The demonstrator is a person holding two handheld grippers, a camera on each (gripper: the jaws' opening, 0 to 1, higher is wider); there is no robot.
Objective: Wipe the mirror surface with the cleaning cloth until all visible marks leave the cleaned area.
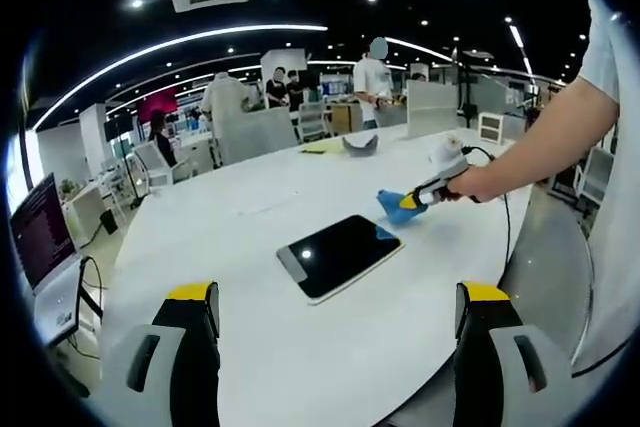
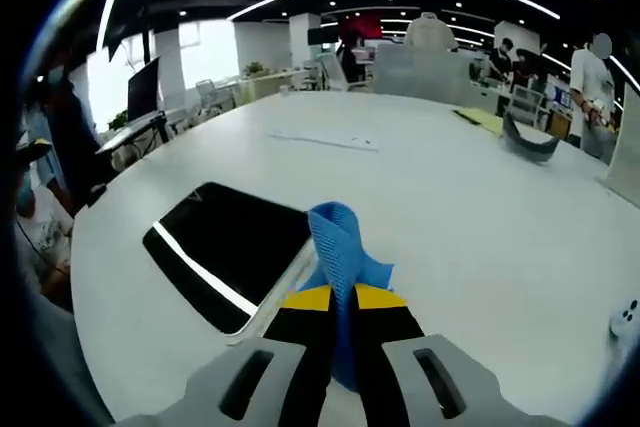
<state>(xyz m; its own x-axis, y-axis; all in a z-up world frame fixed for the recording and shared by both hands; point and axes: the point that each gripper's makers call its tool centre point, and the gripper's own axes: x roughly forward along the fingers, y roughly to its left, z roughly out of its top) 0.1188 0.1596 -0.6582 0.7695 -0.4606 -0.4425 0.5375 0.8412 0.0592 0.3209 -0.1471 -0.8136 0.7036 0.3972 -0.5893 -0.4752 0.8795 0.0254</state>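
A flat rectangular mirror [image 1: 340,255] with a pale frame lies on the white table [image 1: 300,347], its dark face reflecting ceiling lights. In the right gripper view the mirror [image 2: 228,244] sits just left of my right gripper [image 2: 341,299], which is shut on a blue cleaning cloth [image 2: 342,252]. The cloth's folded end stands up beside the mirror's near corner. From the left gripper view, the right gripper [image 1: 412,203] and the blue cloth [image 1: 398,207] hover at the mirror's far right corner, held by a person's hand. My left gripper [image 1: 335,295] is open, above the table in front of the mirror.
A dark curved object [image 1: 360,144] and a yellow sheet [image 2: 480,119] lie at the table's far side. Several people stand among desks and monitors beyond. A laptop [image 1: 40,232] sits at left. The table's edge curves close on the right.
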